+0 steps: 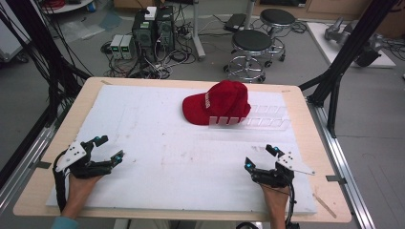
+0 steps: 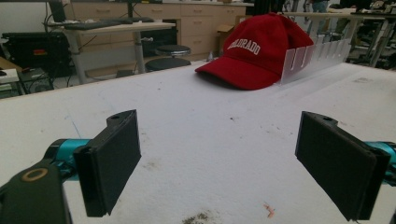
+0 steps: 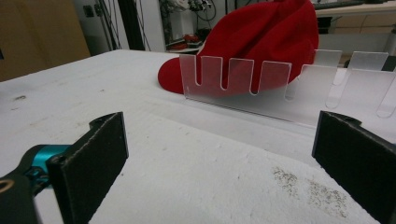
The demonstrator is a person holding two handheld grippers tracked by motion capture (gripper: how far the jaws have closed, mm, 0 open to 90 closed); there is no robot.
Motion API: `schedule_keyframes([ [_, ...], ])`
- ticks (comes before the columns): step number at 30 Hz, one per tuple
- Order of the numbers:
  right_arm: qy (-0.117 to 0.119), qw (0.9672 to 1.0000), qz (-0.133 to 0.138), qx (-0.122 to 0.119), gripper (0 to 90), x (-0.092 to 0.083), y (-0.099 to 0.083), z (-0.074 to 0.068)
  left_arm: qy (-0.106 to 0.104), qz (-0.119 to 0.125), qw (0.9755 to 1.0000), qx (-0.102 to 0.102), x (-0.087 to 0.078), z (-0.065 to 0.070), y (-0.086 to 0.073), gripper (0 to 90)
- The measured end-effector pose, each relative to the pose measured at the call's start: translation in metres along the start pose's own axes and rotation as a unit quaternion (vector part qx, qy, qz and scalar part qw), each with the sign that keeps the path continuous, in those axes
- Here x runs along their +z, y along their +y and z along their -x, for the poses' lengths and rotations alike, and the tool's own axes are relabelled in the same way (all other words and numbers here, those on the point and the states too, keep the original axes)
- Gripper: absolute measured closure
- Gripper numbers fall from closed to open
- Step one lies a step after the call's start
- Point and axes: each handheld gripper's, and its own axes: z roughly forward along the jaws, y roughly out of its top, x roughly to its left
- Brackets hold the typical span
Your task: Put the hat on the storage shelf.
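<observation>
left gripper (image 1: 109, 148): wide open, empty | right gripper (image 1: 261, 157): wide open, empty | red cap (image 1: 218, 102): lower edge hidden behind clear slotted rack (image 1: 258, 119)

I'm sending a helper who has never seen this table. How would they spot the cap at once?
Look at the white mat covering the wooden table, toward its far side, right of centre. The cap sits there against a clear slotted plastic rack. It is the one red thing, with white lettering on its front.

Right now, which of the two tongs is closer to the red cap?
The right tongs. They rest nearer the red Colorado cap and its clear slotted rack; the left tongs sit farther across the white board.
</observation>
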Motion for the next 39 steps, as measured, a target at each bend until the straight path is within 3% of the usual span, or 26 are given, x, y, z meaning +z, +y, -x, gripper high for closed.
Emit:
schedule_keyframes([
  [23, -0.001, 1.0, 0.005, 0.003, 2.3, -0.001, 0.0, 0.001, 0.005, -0.008, 0.9999, -0.006, 0.002, -0.001, 0.001, 14.4],
  [27, 0.001, 0.9999, -0.011, 0.012, 2.3, 0.002, 0.002, 0.003, 0.005, -0.007, 0.9999, -0.008, 0.002, -0.001, 0.001, 14.4],
  [30, -0.009, 0.9998, -0.015, 0.002, 2.4, 0.004, 0.004, 0.004, 0.005, -0.007, 0.9999, -0.01, 0.002, -0.001, 0.001, 14.4],
  [34, -0.013, 0.9996, -0.024, -0.005, 2.3, 0.006, 0.014, 0.008, 0.005, -0.007, 0.9999, -0.012, 0.002, -0.002, 0.001, 14.4],
  [39, -0.007, 0.9989, -0.043, -0.019, 2.3, 0.013, 0.039, 0.014, 0.005, -0.007, 0.9999, -0.009, 0.002, -0.001, 0.001, 14.4],
])
